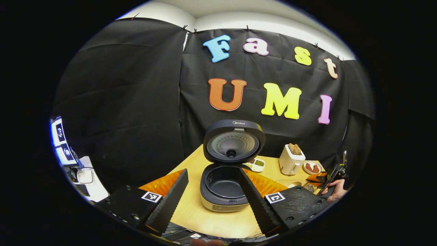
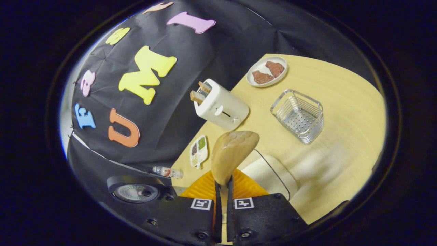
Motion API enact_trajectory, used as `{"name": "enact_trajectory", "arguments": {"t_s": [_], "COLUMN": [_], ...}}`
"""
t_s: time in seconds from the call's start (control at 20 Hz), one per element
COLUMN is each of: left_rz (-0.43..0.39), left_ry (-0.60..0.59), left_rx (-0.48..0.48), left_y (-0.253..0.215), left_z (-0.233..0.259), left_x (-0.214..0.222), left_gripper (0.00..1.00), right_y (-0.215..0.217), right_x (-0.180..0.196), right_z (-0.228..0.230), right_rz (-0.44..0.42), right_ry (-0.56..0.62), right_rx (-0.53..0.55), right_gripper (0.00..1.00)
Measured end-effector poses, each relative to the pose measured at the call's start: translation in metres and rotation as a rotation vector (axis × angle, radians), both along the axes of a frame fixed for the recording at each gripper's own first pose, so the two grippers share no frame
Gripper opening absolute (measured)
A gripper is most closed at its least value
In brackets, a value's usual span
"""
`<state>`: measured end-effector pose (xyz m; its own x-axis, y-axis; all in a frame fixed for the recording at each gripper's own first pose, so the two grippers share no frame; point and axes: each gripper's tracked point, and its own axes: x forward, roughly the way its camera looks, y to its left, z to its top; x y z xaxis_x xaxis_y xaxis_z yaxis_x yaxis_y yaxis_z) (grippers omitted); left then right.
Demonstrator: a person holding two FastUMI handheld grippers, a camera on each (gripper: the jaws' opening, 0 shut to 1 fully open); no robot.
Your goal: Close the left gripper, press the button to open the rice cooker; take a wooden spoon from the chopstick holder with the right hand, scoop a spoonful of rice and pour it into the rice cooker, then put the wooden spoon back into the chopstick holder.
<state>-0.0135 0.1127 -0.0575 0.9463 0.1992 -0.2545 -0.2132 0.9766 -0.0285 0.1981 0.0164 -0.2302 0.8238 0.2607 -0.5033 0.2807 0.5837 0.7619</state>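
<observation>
Clamped between the right gripper fingers, a wooden spoon points its bowl forward above the surface, with the wire chopstick holder far right. It looks light, stiff and smooth, best held on its handle. Left gripper fingers stand apart before the open rice cooker.

Booth with black cloth walls and a wooden table

Black cloth hangs in creased panels, clipped along the top under a white ceiling. The light wood table has a rounded edge and an orange mat on it. At the far left, lit screens glow above a white desk.
</observation>
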Motion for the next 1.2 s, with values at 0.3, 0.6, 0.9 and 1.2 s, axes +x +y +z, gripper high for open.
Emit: {"name": "enact_trajectory", "arguments": {"t_s": [0.3,0.6,0.9,1.2], "left_rz": [-0.008,0.002,0.097,0.125], "left_ry": [-0.036,-0.038,-0.051,-0.047], "left_rx": [-0.001,-0.009,-0.029,-0.017], "left_y": [0.001,0.016,0.046,0.052], "left_z": [0.005,0.005,0.004,0.001], "left_x": [-0.004,-0.018,-0.036,-0.049], "left_gripper": [0.95,0.95,0.95,0.94], "right_y": [0.039,0.145,0.244,0.291], "right_x": [0.006,0.023,0.021,0.016], "right_z": [0.074,0.133,0.121,0.085], "right_rz": [0.050,0.222,0.410,0.516], "right_ry": [-0.086,-0.166,-0.164,-0.177], "right_rx": [0.086,0.119,0.012,-0.203], "right_gripper": [0.10,0.11,0.11,0.11]}}
